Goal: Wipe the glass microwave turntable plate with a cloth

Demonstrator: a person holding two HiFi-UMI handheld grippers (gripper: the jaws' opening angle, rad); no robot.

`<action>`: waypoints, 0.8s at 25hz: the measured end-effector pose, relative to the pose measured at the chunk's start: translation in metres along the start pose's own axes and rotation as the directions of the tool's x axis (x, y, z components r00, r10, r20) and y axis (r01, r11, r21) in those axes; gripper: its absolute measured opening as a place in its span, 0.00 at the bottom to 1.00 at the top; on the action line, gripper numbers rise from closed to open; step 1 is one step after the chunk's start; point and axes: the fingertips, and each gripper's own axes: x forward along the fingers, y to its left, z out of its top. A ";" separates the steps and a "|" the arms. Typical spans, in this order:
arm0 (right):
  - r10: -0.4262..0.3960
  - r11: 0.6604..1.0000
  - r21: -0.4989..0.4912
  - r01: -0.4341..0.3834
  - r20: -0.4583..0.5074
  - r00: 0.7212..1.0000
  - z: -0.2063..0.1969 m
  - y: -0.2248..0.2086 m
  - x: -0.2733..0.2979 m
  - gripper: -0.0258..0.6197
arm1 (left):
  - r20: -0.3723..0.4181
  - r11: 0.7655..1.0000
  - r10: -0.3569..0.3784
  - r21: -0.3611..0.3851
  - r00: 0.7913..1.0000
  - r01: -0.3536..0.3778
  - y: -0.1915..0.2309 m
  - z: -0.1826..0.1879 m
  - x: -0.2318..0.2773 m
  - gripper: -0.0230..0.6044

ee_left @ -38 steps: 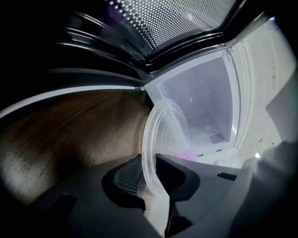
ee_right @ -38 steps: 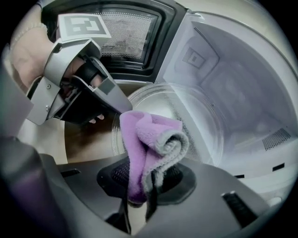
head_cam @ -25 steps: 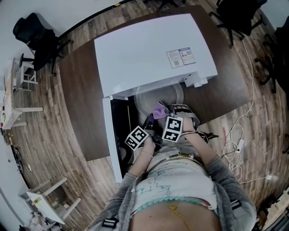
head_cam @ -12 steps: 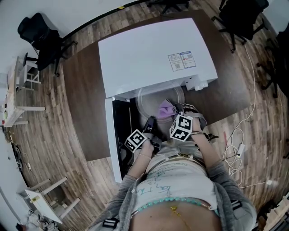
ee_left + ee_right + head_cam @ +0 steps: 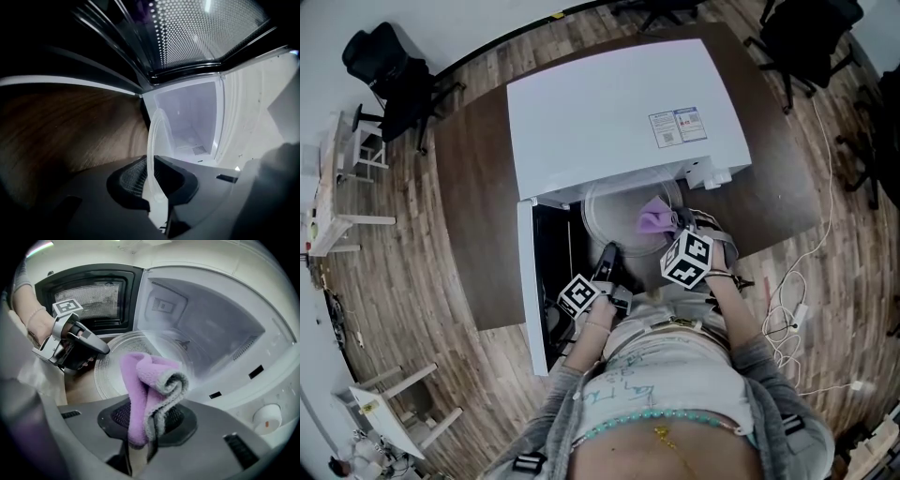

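One glass plate [image 5: 112, 369], face up, sits at mouth of microwave [image 5: 609, 112] on table [image 5: 473, 187]. Left gripper [image 5: 151, 180] at near-left rim, fingers [image 5: 129, 180] just closed onto glass edge. Purple cloth [image 5: 150, 380] pinched tight in right gripper [image 5: 149, 423], over plate's right half; contact unclear. Likely next: cloth down onto glass, left steadying.

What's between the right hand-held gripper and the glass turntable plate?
The purple cloth, clamped in the right hand-held gripper; the right gripper view shows it.
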 end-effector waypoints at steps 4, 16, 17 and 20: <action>-0.002 1.000 0.027 0.002 0.008 1.000 -0.005 -0.006 -0.004 0.21 | 0.042 0.998 -0.061 -0.025 0.997 0.063 -0.005 0.003 -0.001 0.11; -0.013 0.999 0.043 0.013 -0.008 1.000 -0.023 -0.022 -0.008 0.21 | 0.216 0.966 -0.182 -0.144 0.959 0.215 -0.032 0.018 0.003 0.09; -0.015 0.999 0.045 0.015 -0.003 1.000 -0.024 -0.024 -0.009 0.21 | 0.226 0.965 -0.184 -0.143 0.957 0.219 -0.033 0.020 0.004 0.09; -0.022 0.999 0.047 0.022 0.005 1.000 -0.026 -0.030 -0.011 0.21 | 0.259 0.964 -0.183 -0.143 0.948 0.225 -0.036 0.024 0.009 0.09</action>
